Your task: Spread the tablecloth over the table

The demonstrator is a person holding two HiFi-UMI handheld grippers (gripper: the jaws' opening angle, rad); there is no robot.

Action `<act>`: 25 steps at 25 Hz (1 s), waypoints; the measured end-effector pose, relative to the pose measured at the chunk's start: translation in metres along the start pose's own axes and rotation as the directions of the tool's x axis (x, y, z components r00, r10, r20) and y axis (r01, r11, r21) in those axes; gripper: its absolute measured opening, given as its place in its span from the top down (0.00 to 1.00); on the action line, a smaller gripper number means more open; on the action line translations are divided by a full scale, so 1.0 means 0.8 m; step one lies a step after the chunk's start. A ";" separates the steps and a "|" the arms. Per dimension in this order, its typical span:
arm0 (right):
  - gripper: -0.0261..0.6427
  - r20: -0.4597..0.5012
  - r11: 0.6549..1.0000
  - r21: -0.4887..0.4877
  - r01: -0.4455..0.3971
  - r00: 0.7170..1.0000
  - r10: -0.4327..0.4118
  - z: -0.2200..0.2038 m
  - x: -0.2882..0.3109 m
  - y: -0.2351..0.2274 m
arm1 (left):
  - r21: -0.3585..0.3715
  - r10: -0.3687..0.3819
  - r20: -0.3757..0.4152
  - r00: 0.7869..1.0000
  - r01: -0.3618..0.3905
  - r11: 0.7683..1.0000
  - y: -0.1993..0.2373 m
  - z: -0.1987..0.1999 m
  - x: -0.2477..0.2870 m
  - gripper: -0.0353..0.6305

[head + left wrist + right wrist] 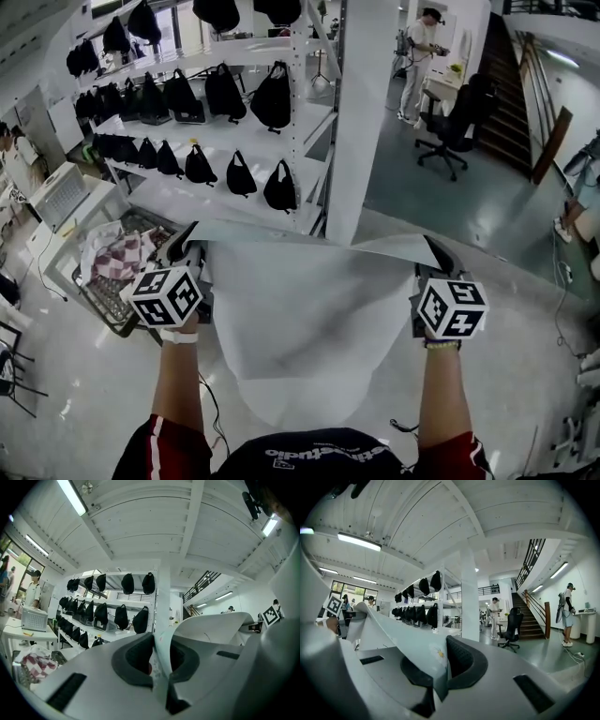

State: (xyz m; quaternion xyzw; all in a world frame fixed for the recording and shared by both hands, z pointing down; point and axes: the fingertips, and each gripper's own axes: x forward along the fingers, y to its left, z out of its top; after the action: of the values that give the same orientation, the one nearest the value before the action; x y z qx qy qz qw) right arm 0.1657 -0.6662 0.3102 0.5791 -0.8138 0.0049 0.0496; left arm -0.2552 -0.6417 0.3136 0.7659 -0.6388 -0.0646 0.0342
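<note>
- Your left hand-held gripper is pressed together on one top corner of the tablecloth, with the fabric pinched between its jaws.
- Your right hand-held gripper pinches the opposite top corner the same way.
- Between the two, the white tablecloth hangs in the air, its top edge sagging and its lower end drooping toward the floor.
- Beyond it stand a shelf hung with black bags and a white pillar.

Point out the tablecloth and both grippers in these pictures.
tablecloth [309,319]: head view, middle of the hanging sheet.
left gripper [184,240]: head view, jaw tips shut on the cloth's upper edge.
right gripper [435,253]: head view, jaw tips shut on the same edge.
</note>
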 end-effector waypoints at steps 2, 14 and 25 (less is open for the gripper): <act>0.92 0.023 1.000 -0.003 0.001 1.000 -0.001 0.014 0.009 -0.007 | 0.008 0.003 0.026 1.000 -0.003 1.000 -0.001 0.016 0.015 0.91; 0.92 0.080 1.000 -0.021 0.022 0.997 -0.020 0.030 0.035 -0.024 | 0.039 0.008 0.062 0.998 -0.010 0.999 0.002 0.015 0.038 0.91; 0.92 -0.113 1.000 0.011 0.010 0.994 -0.008 -0.100 0.046 -0.026 | 0.029 0.013 -0.094 0.995 -0.010 1.000 0.006 -0.095 0.019 0.90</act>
State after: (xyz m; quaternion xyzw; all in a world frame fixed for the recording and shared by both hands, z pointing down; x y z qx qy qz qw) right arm 0.1792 -0.7022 0.3917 0.5819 -0.8069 0.0423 0.0920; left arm -0.2464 -0.6597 0.3886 0.7648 -0.6417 -0.0191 0.0541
